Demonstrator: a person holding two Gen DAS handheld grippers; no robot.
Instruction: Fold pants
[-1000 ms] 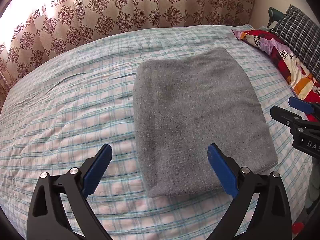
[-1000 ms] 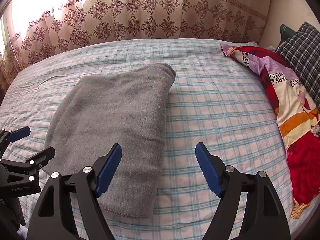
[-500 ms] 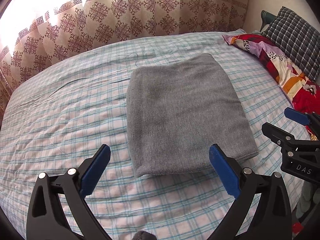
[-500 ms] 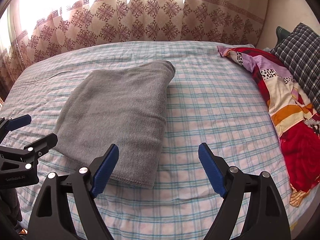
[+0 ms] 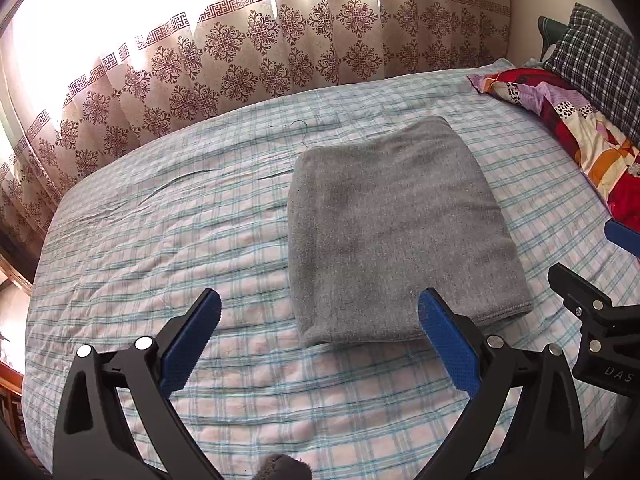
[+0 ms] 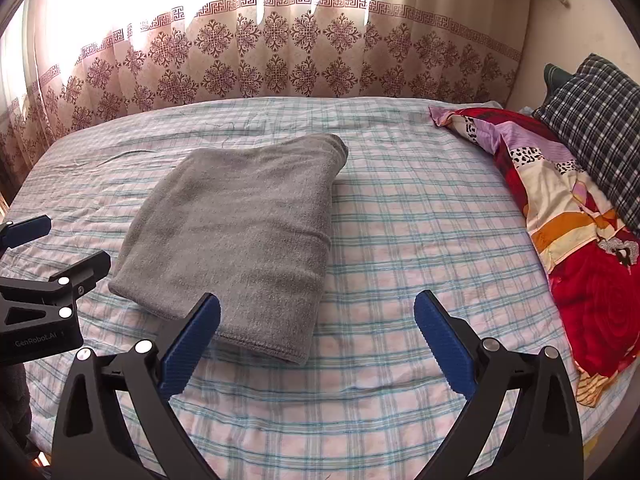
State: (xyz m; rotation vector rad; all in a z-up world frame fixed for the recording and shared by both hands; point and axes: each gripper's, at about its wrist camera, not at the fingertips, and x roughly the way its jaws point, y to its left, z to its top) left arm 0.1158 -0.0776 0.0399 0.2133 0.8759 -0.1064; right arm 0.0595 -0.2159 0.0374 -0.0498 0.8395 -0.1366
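Pants (image 5: 396,232) folded flat on bed (image 5: 160,240), hemmed edge clearest from right wrist; left tongs (image 5: 320,344) open, right tongs (image 6: 318,340) opening, both empty

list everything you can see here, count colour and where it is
pants: one, grey, folded into a flat rectangle, lying mid-bed
bed sheet: one, white with teal and pink checks, covering the bed
curtain: one, beige with maroon floral pattern, behind the bed's far edge
quilt: one, red, orange and purple patchwork, bunched along the bed's right side
pillow: one, dark plaid, far right corner
left hand-held gripper: one, black with blue pads, open, nothing between them
right hand-held gripper: one, black with blue pads, jaws opening, nothing between them
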